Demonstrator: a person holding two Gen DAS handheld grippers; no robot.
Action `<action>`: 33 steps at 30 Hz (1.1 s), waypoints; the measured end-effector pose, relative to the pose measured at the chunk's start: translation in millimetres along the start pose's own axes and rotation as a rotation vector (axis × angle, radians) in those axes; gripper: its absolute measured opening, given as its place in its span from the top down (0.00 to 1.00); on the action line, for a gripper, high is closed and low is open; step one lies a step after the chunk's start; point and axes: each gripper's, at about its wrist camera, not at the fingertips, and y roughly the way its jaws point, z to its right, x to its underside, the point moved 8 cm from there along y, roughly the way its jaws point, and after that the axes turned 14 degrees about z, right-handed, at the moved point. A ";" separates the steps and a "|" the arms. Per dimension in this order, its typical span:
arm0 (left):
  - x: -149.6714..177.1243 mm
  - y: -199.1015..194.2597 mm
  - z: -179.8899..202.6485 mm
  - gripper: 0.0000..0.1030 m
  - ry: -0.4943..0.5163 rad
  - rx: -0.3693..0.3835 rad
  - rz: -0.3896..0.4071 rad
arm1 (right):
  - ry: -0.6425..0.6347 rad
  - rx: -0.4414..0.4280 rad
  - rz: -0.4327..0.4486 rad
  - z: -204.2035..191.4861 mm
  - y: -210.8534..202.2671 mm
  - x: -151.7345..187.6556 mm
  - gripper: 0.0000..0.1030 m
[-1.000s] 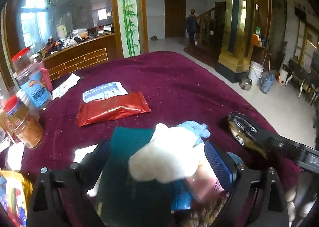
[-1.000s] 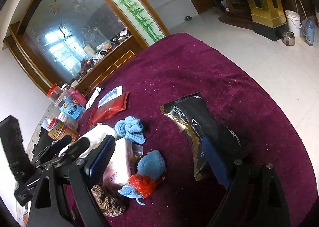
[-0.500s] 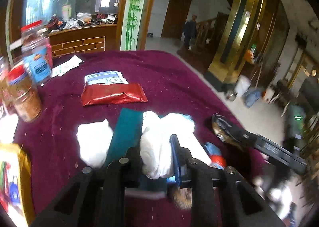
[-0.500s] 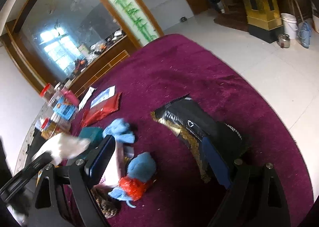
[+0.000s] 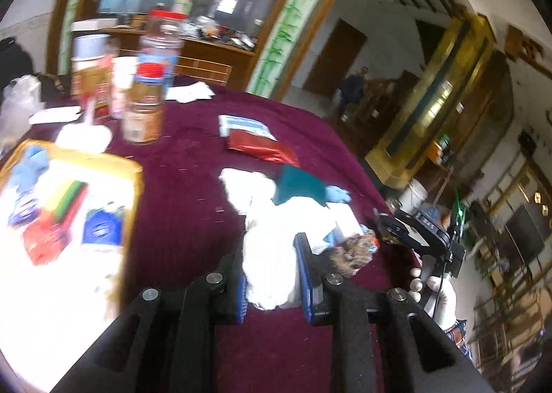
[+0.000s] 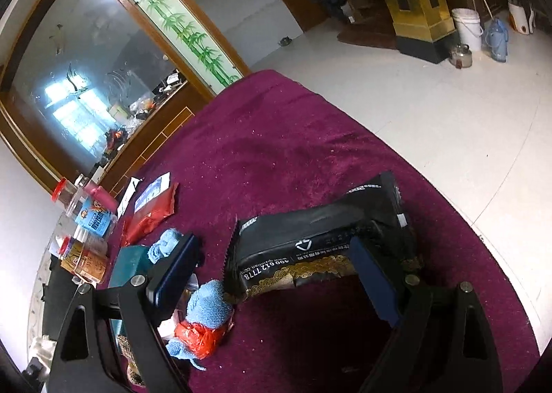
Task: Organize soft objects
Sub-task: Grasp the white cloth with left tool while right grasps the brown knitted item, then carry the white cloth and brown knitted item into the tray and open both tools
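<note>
Two grippers are working over a table draped in a maroon cloth [image 6: 286, 158]. Left gripper [image 5: 274, 275]: its blue pads are pinching a white fluffy soft item [image 5: 270, 255], which is bulging above the jaws; the jaws closed on it within the last second. Right gripper [image 6: 272, 275]: jaws are standing wide apart, straddling a black snack packet [image 6: 321, 241] without pressing it. Blue knitted pieces [image 6: 208, 305], a teal pouch [image 5: 300, 186] and a red packet [image 5: 258, 148] are lying nearby. A yellow-rimmed tray [image 5: 132, 186] of goods is sitting at far left.
</note>
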 end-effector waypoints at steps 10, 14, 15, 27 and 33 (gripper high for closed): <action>-6.9 -55.5 -58.9 0.77 -0.064 -0.109 0.089 | 0.017 -0.284 -0.154 -69.2 -29.9 44.5 0.15; -6.7 -72.1 -84.8 0.77 -0.073 -0.165 0.116 | -0.066 -0.312 -0.233 -101.6 -48.4 82.8 0.15; -5.5 -75.0 -92.5 0.77 -0.085 -0.175 0.119 | -0.086 -0.312 -0.252 -106.0 -50.6 90.4 0.15; 14.3 -113.9 -168.1 0.77 -0.218 -0.291 0.143 | -0.191 -0.189 -0.293 -116.7 -25.8 127.6 0.53; 19.0 -113.7 -207.4 0.77 -0.269 -0.377 0.108 | -0.209 -0.208 -0.263 -124.8 -45.4 119.9 0.53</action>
